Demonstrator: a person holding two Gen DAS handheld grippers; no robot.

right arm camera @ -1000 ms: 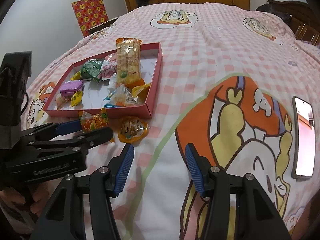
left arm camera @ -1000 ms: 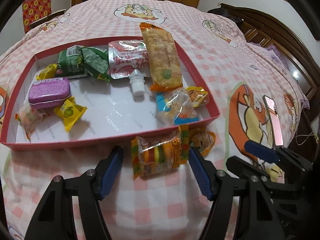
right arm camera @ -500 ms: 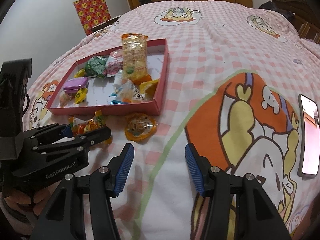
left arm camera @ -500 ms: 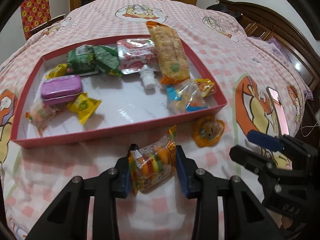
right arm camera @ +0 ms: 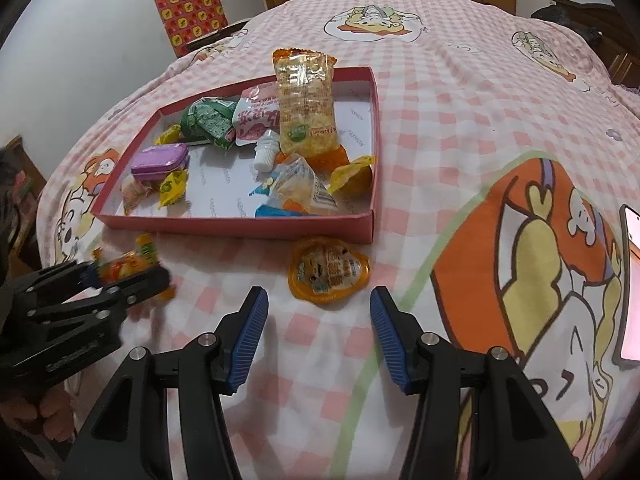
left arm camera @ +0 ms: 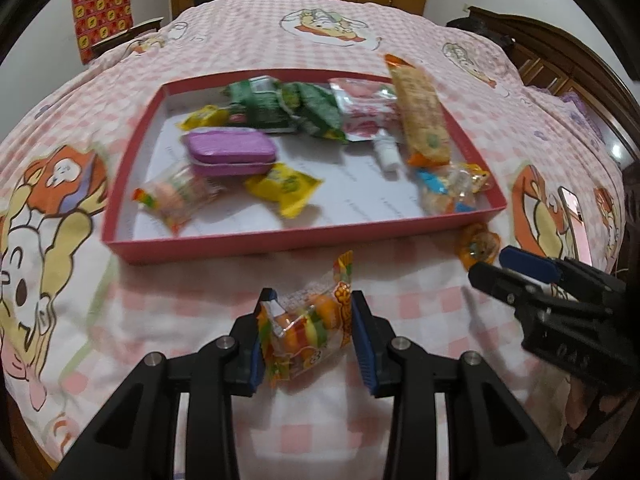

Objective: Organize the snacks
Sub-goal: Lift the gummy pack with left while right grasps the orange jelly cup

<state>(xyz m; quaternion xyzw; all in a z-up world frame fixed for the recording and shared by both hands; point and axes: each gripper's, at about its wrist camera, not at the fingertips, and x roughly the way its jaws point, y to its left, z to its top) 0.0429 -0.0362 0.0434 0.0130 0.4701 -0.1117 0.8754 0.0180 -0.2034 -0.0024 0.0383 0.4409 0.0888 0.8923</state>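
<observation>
A red shallow box (left arm camera: 280,240) on the pink checked bed holds several snacks, among them a purple tin (left arm camera: 232,152) and a long orange cracker pack (left arm camera: 420,116). My left gripper (left arm camera: 311,300) is shut on a clear burger-gummy packet (left arm camera: 308,328), held just in front of the box's near wall. The same packet (right arm camera: 124,264) shows at the left of the right wrist view. An orange jelly cup (right arm camera: 328,272) lies on the bed by the box's near right corner. My right gripper (right arm camera: 319,294) stands open just short of it, nothing between its fingers.
A phone (right arm camera: 632,280) lies face up on the bedspread at the far right. A dark wooden headboard (left arm camera: 560,52) bounds the bed on the right. A hand grips the left gripper's handle at the lower left of the right wrist view.
The left jaws closed on the gummy packet and carried it back from the box wall. The right gripper moved closer to the jelly cup, still open.
</observation>
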